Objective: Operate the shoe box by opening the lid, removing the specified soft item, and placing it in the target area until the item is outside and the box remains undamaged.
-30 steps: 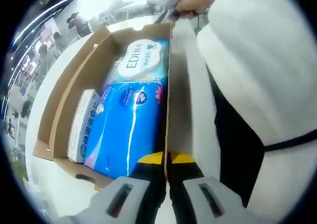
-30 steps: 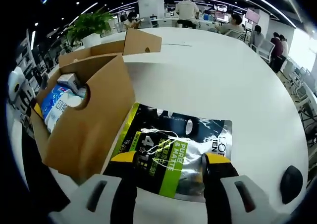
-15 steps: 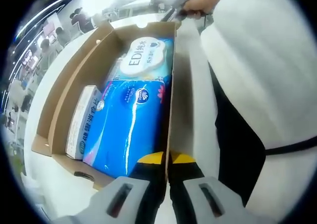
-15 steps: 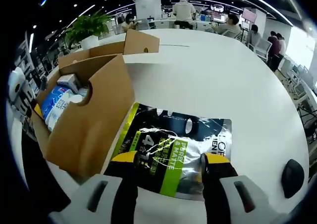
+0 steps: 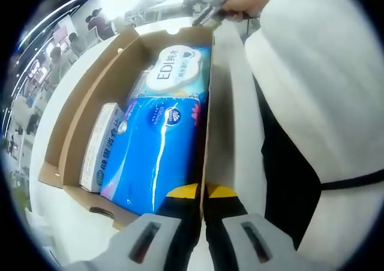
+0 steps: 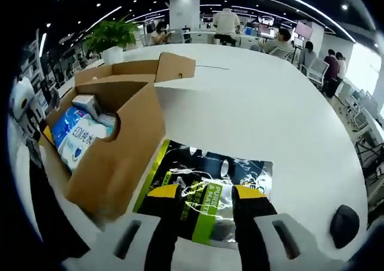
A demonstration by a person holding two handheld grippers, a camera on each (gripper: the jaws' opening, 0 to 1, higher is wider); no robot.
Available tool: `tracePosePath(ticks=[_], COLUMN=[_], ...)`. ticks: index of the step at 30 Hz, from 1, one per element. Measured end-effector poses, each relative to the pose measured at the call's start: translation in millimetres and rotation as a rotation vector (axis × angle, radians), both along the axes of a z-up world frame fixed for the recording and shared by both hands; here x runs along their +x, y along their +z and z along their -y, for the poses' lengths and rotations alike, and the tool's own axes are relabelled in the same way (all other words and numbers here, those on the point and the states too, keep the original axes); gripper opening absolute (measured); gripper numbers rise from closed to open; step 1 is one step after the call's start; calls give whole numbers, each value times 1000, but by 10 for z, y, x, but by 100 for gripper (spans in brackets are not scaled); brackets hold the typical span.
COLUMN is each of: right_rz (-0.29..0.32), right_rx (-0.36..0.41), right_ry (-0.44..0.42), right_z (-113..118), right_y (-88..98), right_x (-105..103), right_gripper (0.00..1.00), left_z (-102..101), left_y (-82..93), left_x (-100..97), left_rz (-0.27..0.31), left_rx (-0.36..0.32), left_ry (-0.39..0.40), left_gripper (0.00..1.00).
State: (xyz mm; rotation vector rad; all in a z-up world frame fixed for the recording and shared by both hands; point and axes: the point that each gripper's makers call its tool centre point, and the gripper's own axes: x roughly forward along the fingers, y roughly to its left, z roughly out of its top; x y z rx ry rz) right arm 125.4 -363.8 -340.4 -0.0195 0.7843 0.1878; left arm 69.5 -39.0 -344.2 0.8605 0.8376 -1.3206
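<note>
The left gripper (image 5: 202, 193) is clamped on the near wall of the open shoe box (image 5: 72, 118); inside lie a blue soft pack (image 5: 159, 154) and a white carton (image 5: 99, 148); the right gripper (image 6: 207, 193), jaws parted, hovers above the black-and-green pouch (image 6: 207, 190) lying on the white surface (image 6: 264, 115) beside the box.

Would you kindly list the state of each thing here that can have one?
Shoe box: open, lid flaps up.
Blue tissue pack: lying inside the box.
Black pouch: flat on the white table, outside the box.
Left gripper: shut on the box's side wall.
Right gripper: open, above the pouch.
</note>
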Motion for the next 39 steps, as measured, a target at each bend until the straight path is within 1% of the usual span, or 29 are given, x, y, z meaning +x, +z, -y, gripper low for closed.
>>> tracePosePath(ticks=[1,2,3,4,5,6,7,9,10,11,12,14,15,16,17,18,19,20,22,24,26,28,30,31,33,35,36,38,39], right_rz=[-2,-3,6,33,55,76,60,0,-3,39,82,81,93,86,98,98,76,79,111,112,122,124,123,125,122,136,123,133,133], right_rx=[10,-13,-36,-31,1,55,70,121,152,162,166,179,198,210,195,195,192,187,171,170,159,172,192,188,167,144,138,129,118], right_ry=[-8,-6,-25,-47,-78,-121,-154,-212,-240,-236,-235,-220,-197,-186,-183,-177,-174,-173,-173,-176,-172,-158,-113,-71,-1,38,67,79,79], right_z=[12,55,110,151,162,187,236,253,281,298,312,294,248,219,172,161,118,95,83,74,76,47,-30,-95,-192,-251,-312,-354,-342], right_y=[18,33,81,130,174,230,230,250,284,342,421,463,506,514,586,607,642,683,767,839,923,994,1071,1120,1170,1211,1220,1250,1252], right_x=[1,-5,-4,21,46,70,57,1,13,66,115,136,166,155,165,174,154,157,190,196,210,225,248,259,260,293,297,336,349], right_gripper=[51,49,47,46,46,46,45,48,48,48,50,59,61,60,58,49,42,41,53,59,58,56,57,57,56,59,61,61,59], left_z=[1,1,2,2,3,3,4,4,4,4,3,2,2,2,2,1,1,2,0,1,2,2,2,2,1,0,0,0,0], left_y=[0,4,6,7,9,9,12,15,16,17,18,18,19,20,22,22,22,23,23,31,34,32,35,36,37,39,39,43,44], left_x=[0,0,0,0,1,2,3,3,3,4,4,3,3,2,2,1,1,1,1,-4,-6,-5,-5,-5,-6,-7,-6,-7,-8], left_rz=[2,3,4,4,2,1,3,7,7,7,6,7,7,7,7,7,6,3,0,2,4,4,7,7,7,4,4,2,4], left_rx=[-1,-1,-2,-2,-2,-1,0,1,1,0,0,0,-1,-1,-1,-1,-1,-1,1,-1,-2,-1,-2,-2,-2,-1,0,0,0], left_ry=[-2,-4,-6,-5,-3,1,4,4,4,4,4,4,3,4,4,4,6,10,13,8,3,3,4,3,4,9,9,4,-2], left_gripper=[2,2,2,2,2,2,2,2,2,2,2,2,2,2,2,2,2,2,2,2,2,2,2,2,2,2,2,2,2])
